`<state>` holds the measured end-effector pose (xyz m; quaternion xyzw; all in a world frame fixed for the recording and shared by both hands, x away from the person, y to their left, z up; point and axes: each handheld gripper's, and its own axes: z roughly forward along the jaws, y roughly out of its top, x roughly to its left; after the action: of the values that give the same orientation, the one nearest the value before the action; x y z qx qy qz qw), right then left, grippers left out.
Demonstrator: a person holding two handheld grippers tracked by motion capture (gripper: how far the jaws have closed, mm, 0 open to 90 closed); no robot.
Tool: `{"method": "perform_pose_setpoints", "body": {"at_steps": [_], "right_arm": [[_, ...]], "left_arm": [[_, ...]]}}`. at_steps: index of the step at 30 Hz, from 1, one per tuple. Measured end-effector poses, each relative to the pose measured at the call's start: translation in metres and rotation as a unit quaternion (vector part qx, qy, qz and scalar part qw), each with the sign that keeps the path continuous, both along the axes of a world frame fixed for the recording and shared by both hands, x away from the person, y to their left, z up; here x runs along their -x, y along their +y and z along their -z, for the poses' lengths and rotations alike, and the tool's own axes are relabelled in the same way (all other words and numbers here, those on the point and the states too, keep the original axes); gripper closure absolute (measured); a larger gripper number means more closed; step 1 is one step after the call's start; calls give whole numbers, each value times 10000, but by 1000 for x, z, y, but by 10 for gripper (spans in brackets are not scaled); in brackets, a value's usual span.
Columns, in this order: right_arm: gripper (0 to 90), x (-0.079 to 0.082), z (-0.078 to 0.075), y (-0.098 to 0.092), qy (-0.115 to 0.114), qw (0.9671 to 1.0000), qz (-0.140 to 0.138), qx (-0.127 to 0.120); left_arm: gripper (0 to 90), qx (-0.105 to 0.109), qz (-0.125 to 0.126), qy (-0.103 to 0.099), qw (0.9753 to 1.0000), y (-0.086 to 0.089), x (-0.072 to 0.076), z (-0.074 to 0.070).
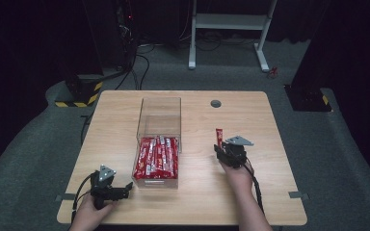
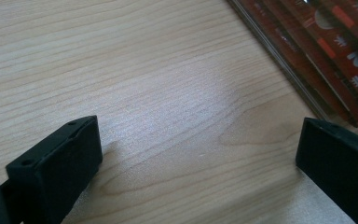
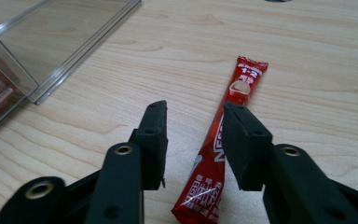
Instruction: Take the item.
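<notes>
A single red stick sachet (image 1: 218, 136) (image 3: 235, 88) lies flat on the wooden table (image 1: 250, 192), right of a clear plastic box (image 1: 159, 99) (image 3: 65, 46). The near half of the box holds several more red sachets (image 1: 156, 156) (image 2: 335, 42). My right gripper (image 1: 220, 149) (image 3: 193, 109) is open, low over the near end of the lone sachet, which runs between its jaws. My left gripper (image 1: 127, 188) (image 2: 200, 135) stands wide open over bare wood beside the box's near left corner, with nothing between its jaws.
A round cable hole (image 1: 216, 103) sits at the back of the table. On the floor beyond stand a white metal frame (image 1: 229, 21) and a base with yellow-black stripes (image 1: 79, 96). Bare wood lies left and right of the box.
</notes>
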<state>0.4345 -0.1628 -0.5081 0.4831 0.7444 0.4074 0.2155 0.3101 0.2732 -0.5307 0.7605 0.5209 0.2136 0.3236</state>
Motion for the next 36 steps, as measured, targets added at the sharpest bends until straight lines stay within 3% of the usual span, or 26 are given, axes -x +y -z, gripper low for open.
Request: {"method": "perform_pose_setpoints", "body": {"at_steps": [8, 17, 24, 36], "right_arm": [[428, 11, -9, -2, -118, 9999, -7, -48], [303, 31, -15, -13, -194, 9998, 66, -41], [274, 46, -8, -28, -93, 9994, 224, 260], [245, 76, 4, -65, 86, 9975, 458, 538]], "left_arm": [[6, -60, 5, 4, 10000, -2, 0, 0], [6, -38, 203, 10, 9998, 0, -3, 0], [6, -46, 298, -3, 9995, 1, -8, 0], [6, -92, 356, 17, 9993, 2, -9, 0]]}}
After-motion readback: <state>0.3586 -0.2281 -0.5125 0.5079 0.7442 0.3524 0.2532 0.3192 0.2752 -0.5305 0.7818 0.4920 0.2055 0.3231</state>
